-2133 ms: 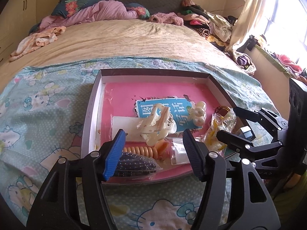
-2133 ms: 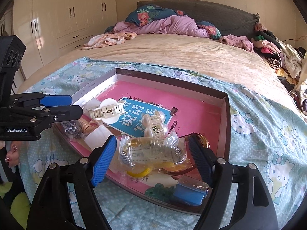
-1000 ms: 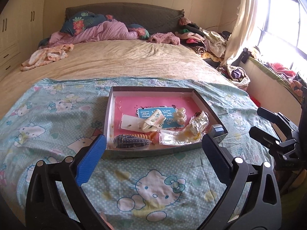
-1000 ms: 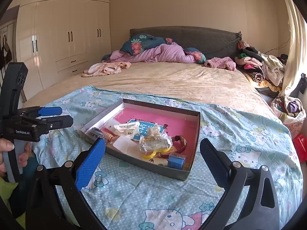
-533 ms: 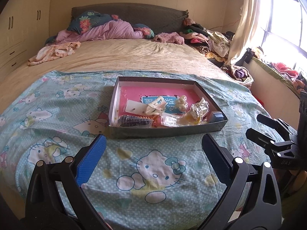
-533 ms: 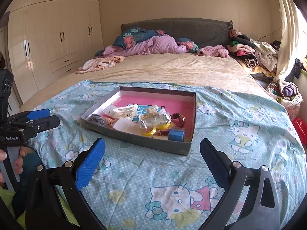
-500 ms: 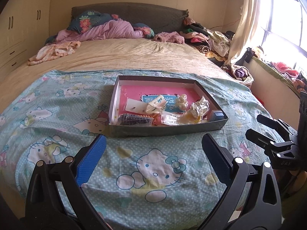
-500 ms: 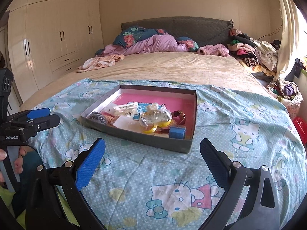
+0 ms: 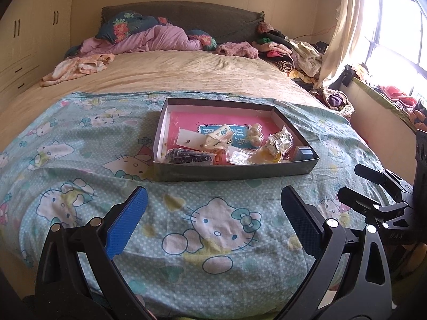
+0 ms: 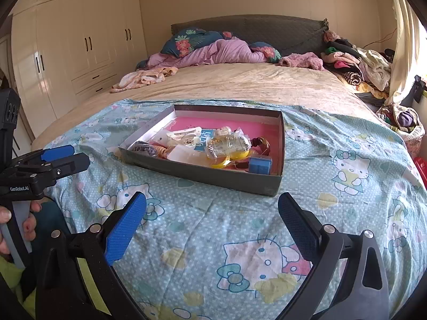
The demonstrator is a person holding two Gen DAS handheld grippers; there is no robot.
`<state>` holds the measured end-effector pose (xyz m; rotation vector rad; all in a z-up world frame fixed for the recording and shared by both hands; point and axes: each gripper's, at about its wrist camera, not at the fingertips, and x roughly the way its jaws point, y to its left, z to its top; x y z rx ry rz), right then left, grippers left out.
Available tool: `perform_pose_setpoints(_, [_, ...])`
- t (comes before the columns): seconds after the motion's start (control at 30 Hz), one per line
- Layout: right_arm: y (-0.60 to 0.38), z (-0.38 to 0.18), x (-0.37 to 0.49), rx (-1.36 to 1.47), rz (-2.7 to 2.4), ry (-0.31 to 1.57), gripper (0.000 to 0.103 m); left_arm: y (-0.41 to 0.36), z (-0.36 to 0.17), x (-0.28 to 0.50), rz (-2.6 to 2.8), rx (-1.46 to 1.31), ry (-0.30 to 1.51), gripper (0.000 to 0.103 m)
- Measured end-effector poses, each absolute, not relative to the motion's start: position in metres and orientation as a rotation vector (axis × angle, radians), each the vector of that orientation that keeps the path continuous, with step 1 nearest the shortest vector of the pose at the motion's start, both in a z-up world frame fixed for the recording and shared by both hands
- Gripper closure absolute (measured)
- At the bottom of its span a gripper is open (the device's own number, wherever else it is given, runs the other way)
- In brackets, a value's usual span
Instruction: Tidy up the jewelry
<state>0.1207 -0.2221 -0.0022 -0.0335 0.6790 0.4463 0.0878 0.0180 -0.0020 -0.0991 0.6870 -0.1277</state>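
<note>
A shallow grey box (image 9: 234, 172) with a pink floor lies on the Hello Kitty sheet; it also shows in the right wrist view (image 10: 202, 176). Inside it lie a cream hair claw (image 9: 217, 137), a bag of dark beads (image 9: 189, 156), pearl pieces (image 9: 254, 134), a clear bag with yellow items (image 10: 226, 146), a brown bangle (image 10: 260, 142) and a small blue box (image 10: 260, 164). My left gripper (image 9: 213, 213) is open and empty, well short of the box. My right gripper (image 10: 212, 213) is open and empty, also short of the box.
The Hello Kitty sheet (image 9: 218, 226) covers the near end of a beige bed (image 9: 173, 74). Crumpled bedding and clothes (image 9: 149, 40) lie near the headboard. A wardrobe (image 10: 66, 53) stands on the left, a window (image 9: 395, 40) on the right.
Both grippers have pulled back from the box and opened wide. Over the last half second they have barely moved.
</note>
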Motion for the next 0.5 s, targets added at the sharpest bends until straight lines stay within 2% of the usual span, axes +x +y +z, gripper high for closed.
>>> perform_pose_setpoints(0.5, [-0.222, -0.0013, 0.1209, -0.037, 0.445, 0.682, 0.005, 0.0171, -0.0016, 0.0861, -0.122, -0.095, 0.691, 0.01])
